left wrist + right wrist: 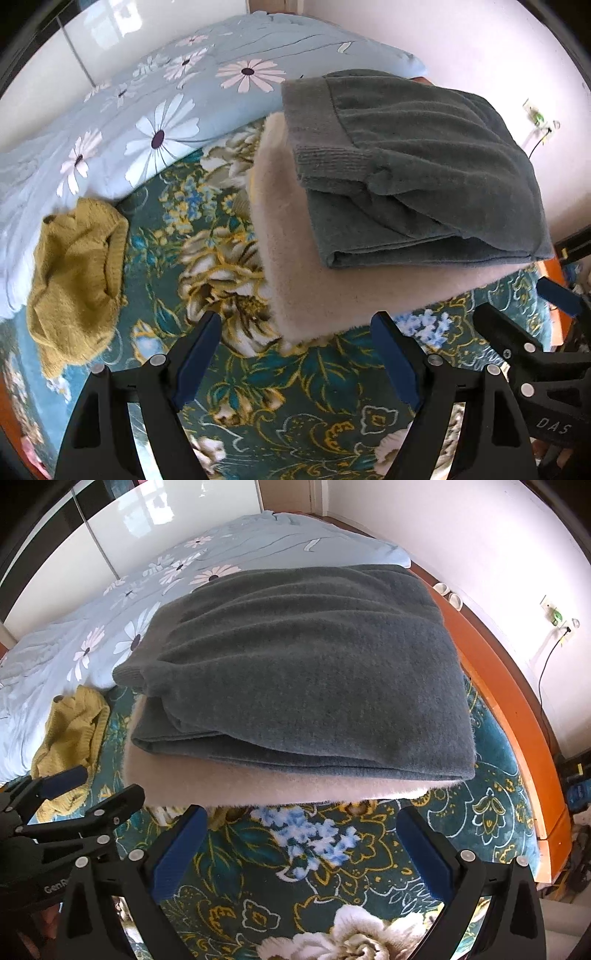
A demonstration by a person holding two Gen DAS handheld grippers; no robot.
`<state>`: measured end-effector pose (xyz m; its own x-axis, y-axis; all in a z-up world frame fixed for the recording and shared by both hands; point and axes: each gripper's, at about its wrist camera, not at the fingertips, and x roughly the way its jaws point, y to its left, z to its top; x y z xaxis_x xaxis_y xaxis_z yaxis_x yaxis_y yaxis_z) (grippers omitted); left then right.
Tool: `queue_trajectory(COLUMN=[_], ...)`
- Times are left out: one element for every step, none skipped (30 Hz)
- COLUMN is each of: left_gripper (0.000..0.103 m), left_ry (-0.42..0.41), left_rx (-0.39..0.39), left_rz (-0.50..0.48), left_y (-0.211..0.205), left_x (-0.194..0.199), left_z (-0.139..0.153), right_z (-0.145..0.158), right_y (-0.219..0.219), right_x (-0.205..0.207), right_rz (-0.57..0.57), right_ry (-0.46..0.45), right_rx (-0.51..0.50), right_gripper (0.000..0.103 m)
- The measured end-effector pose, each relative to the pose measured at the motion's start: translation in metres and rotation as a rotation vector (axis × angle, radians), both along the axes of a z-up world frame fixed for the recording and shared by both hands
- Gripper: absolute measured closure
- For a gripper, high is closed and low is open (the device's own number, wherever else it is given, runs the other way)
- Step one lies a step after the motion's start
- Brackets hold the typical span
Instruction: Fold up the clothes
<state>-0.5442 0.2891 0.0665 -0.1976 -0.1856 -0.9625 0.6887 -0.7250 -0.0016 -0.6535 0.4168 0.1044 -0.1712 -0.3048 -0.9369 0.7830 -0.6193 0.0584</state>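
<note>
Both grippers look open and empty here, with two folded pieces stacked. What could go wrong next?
1. The grey-green sweater lies skewed on the cream garment; a nudge could slide it off.
2. The yellow knit lies crumpled far left; the left gripper reaching for it could drag the floral blanket and stack.

Setting: home bedroom. Bed with orange wooden frame [491, 686] along right of frame, covered by teal floral blanket [332, 867]. Pale blue daisy-print duvet [147, 122] upper left. Glossy white wardrobe doors [110, 528] behind; wall socket [554, 616] far right.
</note>
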Motion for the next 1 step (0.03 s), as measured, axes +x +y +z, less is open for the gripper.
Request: queue_trajectory(left_gripper=[0.020], left_ry=[-0.004], left_rx=[0.003], left_rz=[-0.001], left_y=[-0.0005], left_x=[0.0000], left_z=[0.0004], right_z=[0.0007], right_y=[0.0003], right_x=[-0.0001], right_rz=[0.001], right_ry=[-0.002], right_rx=[-0.004], right_gripper=[0.000])
